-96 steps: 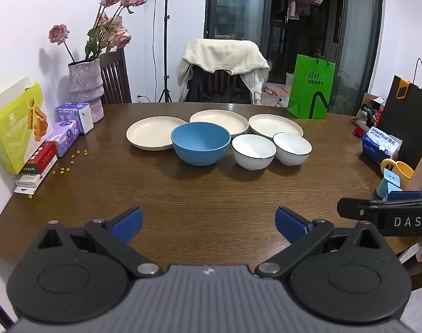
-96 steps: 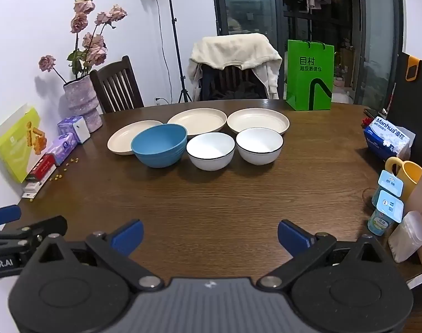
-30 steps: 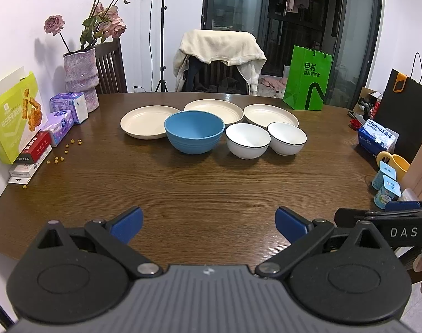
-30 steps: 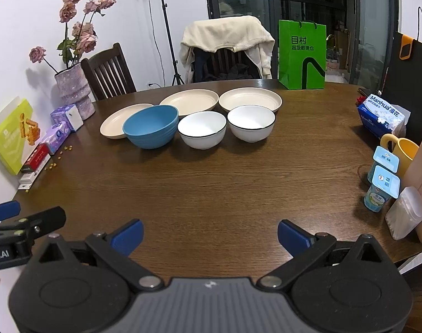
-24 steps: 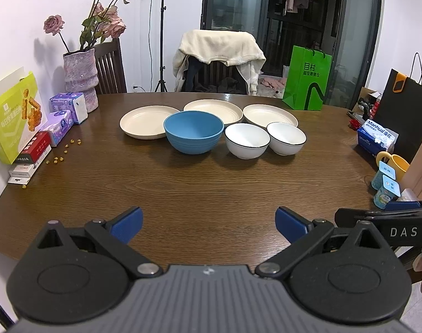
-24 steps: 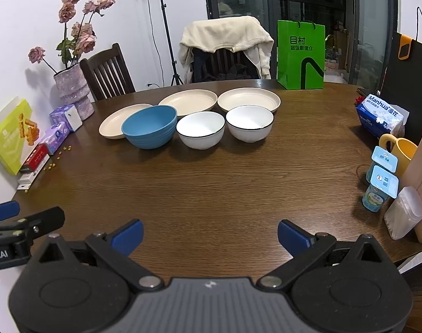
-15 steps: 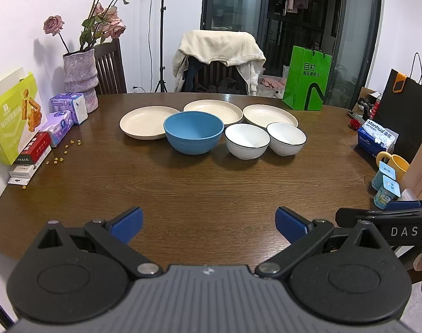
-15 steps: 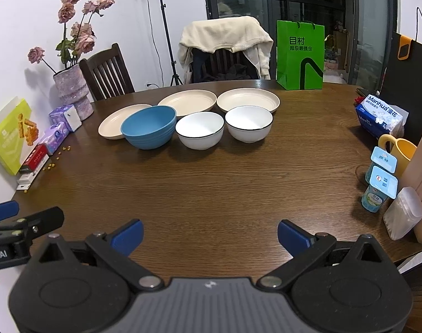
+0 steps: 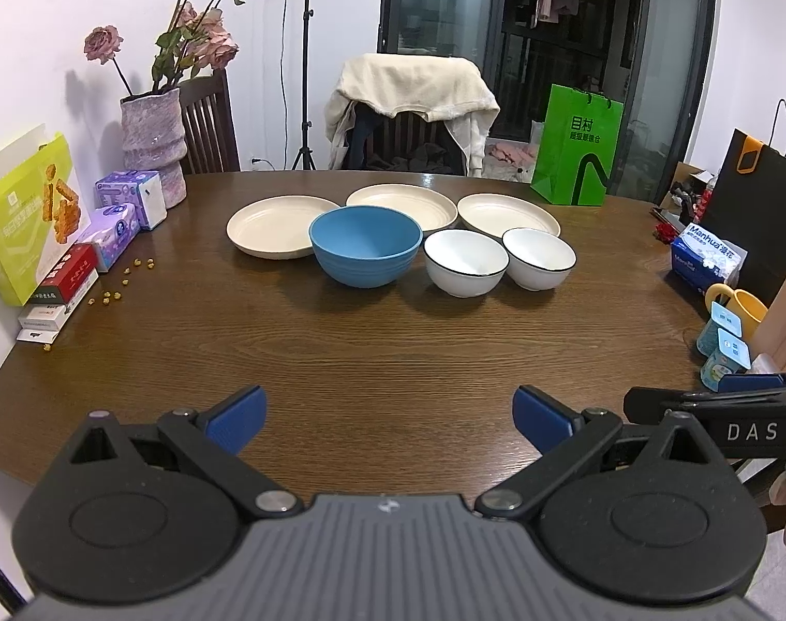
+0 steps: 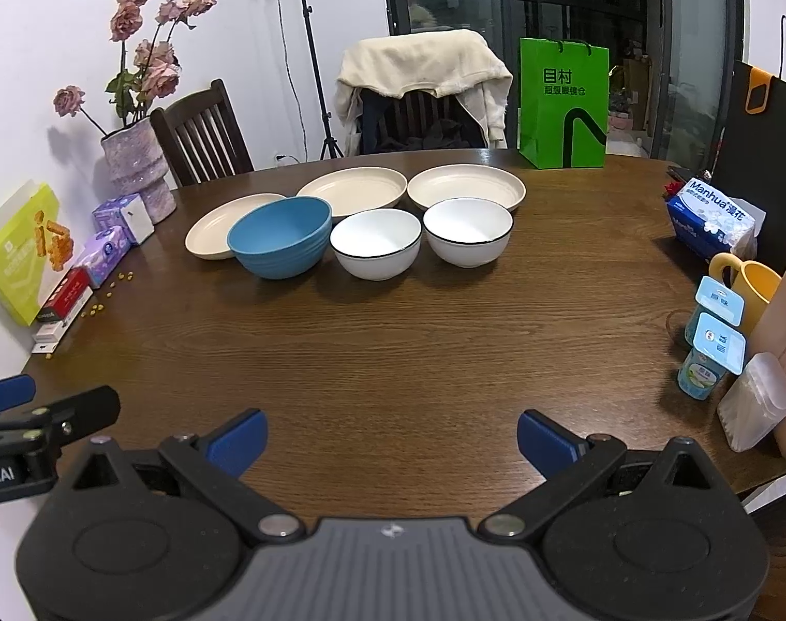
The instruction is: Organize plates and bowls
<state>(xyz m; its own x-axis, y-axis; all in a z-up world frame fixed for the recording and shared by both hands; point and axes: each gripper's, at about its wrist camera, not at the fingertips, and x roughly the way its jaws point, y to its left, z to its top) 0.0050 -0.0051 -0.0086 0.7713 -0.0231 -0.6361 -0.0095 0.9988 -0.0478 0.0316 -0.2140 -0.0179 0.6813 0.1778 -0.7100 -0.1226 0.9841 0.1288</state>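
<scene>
- The left gripper (image 9: 390, 416) sits low over the near edge of the brown table (image 9: 372, 352). Its two blue fingers (image 9: 236, 416) are wide apart and hold nothing.
- The right gripper (image 10: 391, 439) is low over the near edge too. Its blue fingers (image 10: 545, 442) are also wide apart, with nothing between them.
- In the left view, the right gripper pokes in at 3 o'clock. In the right view, the left gripper pokes in at 9 o'clock.
- Up at 12 o'clock, well apart from both grippers, stand three bowls in a row.
- The blue bowl (image 9: 366, 246) is the biggest. It is at the left end of the row.
- Just beside it is the middle white bowl (image 9: 465, 269), and then the right white bowl (image 9: 539, 259). Both have a thin dark rim.
- Behind the bowls lie three cream plates: the left plate (image 9: 276, 225), the middle plate (image 9: 402, 202) and the right plate (image 9: 506, 215).
- The blue bowl hides a bit of the left plate.
- At 10 o'clock by the wall are a purple vase (image 9: 152, 147) with pink roses, tissue packs (image 9: 123, 217) and a yellow-green box (image 9: 28, 215).
- At 3 o'clock are a yellow mug (image 10: 750, 290) and two small yogurt cups (image 10: 711, 344).
- At 1 o'clock, at the far edge of the table, stands a green bag (image 10: 563, 111).
</scene>
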